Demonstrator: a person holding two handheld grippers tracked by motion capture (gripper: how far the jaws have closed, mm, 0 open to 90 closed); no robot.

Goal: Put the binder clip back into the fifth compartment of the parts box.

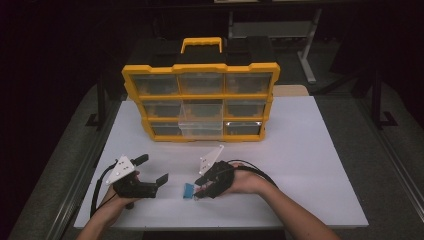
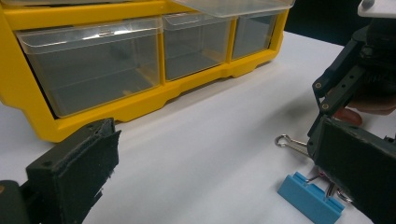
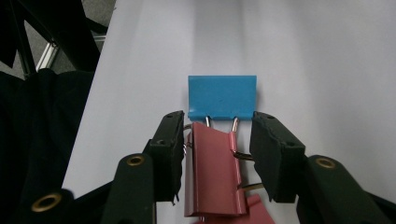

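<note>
Blue binder clip [image 3: 222,94], wire handles

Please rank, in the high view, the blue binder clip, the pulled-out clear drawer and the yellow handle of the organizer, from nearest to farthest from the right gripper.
1. Blue binder clip: on the white table, just left of the right gripper.
2. Pulled-out clear drawer: middle column of the organizer, beyond the gripper.
3. Yellow handle: on top of the organizer, at the far end.
</note>
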